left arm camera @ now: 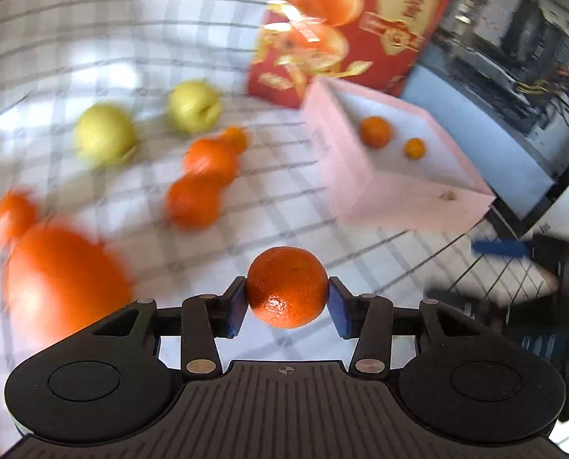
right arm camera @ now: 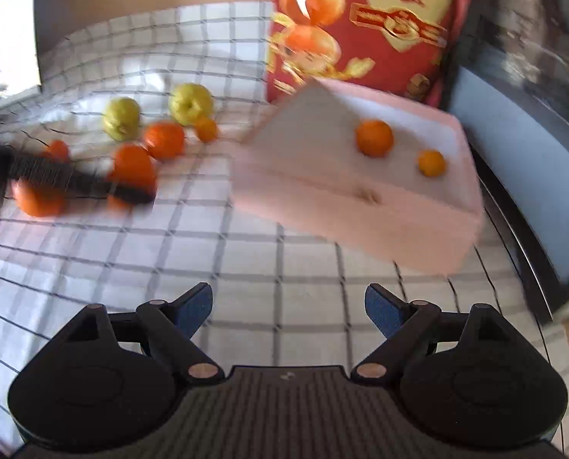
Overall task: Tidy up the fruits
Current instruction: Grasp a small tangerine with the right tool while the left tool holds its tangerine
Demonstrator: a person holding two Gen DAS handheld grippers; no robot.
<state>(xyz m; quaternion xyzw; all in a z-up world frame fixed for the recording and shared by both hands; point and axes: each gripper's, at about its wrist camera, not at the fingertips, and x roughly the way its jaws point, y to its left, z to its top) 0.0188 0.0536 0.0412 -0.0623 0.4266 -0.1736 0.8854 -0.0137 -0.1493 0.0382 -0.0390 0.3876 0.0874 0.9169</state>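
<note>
My left gripper (left arm camera: 287,302) is shut on a tangerine (left arm camera: 286,287) and holds it above the checked cloth. A pink box (left arm camera: 395,191) stands to the right and ahead, with two small oranges (left arm camera: 375,132) inside; it also shows in the right wrist view (right arm camera: 345,206). Loose on the cloth at the left lie two yellow-green apples (left arm camera: 104,134), several tangerines (left arm camera: 209,158) and a large orange (left arm camera: 64,279). My right gripper (right arm camera: 289,311) is open and empty over the cloth in front of the box. The left gripper's body (right arm camera: 74,181) crosses the fruit pile in the right wrist view.
A red carton printed with oranges (left arm camera: 361,19) stands behind the pink box. A dark screen or cabinet (left arm camera: 514,76) runs along the right past the table edge. The checked tablecloth (right arm camera: 246,252) covers the table.
</note>
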